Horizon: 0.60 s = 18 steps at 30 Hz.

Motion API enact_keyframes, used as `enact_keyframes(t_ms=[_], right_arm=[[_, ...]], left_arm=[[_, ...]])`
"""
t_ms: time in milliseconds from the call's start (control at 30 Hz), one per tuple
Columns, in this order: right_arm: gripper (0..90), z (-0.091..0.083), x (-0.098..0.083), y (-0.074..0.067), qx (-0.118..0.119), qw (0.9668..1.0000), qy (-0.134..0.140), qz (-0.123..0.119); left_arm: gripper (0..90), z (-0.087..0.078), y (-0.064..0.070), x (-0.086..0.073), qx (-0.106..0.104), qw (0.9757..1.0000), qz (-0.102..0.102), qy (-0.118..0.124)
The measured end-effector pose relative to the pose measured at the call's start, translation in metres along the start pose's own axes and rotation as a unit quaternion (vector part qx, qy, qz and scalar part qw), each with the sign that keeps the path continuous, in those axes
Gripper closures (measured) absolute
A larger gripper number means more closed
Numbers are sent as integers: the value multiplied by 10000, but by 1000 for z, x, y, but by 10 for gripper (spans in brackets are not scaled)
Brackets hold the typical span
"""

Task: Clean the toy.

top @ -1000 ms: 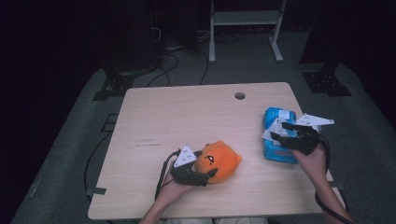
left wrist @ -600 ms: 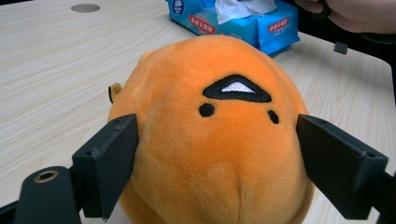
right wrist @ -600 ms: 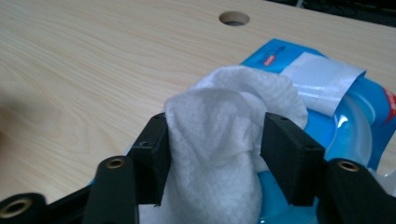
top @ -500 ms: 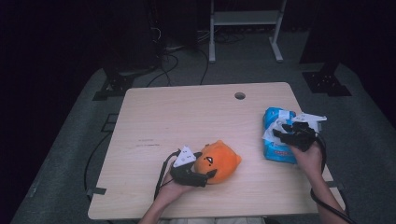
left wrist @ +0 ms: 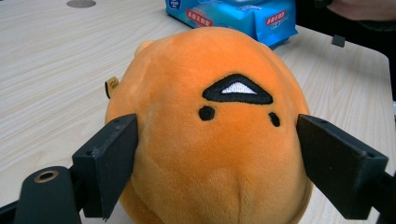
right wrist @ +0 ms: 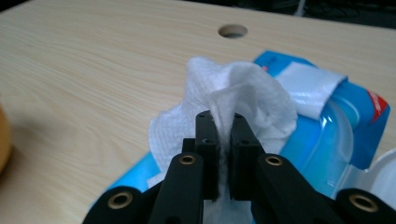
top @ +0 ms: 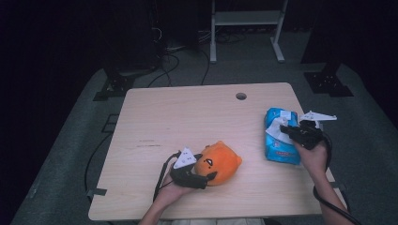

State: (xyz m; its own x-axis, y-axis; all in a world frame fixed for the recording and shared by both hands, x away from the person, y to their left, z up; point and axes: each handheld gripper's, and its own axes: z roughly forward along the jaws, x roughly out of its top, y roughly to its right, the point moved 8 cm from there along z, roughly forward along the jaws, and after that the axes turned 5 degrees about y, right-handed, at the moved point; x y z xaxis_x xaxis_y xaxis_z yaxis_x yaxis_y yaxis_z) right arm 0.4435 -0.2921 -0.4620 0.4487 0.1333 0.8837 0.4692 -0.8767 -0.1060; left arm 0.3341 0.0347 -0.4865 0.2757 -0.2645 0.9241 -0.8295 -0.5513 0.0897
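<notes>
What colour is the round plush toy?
Orange plush toy, with a black and white stitched face; the left gripper view shows it best.

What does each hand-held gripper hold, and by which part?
The right hand-held gripper, jaws just closed, pinches the white tissue by its raised fold above the blue pack. The left hand-held gripper grips the round orange plush toy by its sides.

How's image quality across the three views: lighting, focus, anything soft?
High view: table evenly lit, surroundings nearly black, slightly grainy. Left gripper view: orange plush toy sharp, wipes pack behind it softer; soft shadow under the toy. Right gripper view: white wipe pinched by the right gripper is bright but keeps its texture, far table edge blurred, no glare.
</notes>
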Motion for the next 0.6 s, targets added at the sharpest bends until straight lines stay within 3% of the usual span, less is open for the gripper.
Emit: enact_keyframes(t_ms=[167, 400, 433, 467, 500, 600], right_arm=[[843, -13, 13, -13, 205, 9995, 161, -167], [844, -49, 35, -66, 927, 9925, 520, -609], [844, -49, 35, -66, 927, 9925, 520, -609], [844, -53, 34, -76, 1074, 9908, 506, -652], [844, -60, 29, -98, 1331, 9855, 495, -925], [844, -67, 18, -127, 1652, 9796, 410, -1068]], left_arm=[[150, 0, 0, 0, 3, 10000, 12, -9], [151, 0, -1, -1, -13, 10000, 25, -14], [151, 0, -1, -1, -13, 10000, 25, -14], [151, 0, -1, 0, -12, 10000, 33, -16], [151, 1, 0, 0, -17, 10000, 28, -3], [151, 1, -1, 0, -22, 10000, 35, -1]])
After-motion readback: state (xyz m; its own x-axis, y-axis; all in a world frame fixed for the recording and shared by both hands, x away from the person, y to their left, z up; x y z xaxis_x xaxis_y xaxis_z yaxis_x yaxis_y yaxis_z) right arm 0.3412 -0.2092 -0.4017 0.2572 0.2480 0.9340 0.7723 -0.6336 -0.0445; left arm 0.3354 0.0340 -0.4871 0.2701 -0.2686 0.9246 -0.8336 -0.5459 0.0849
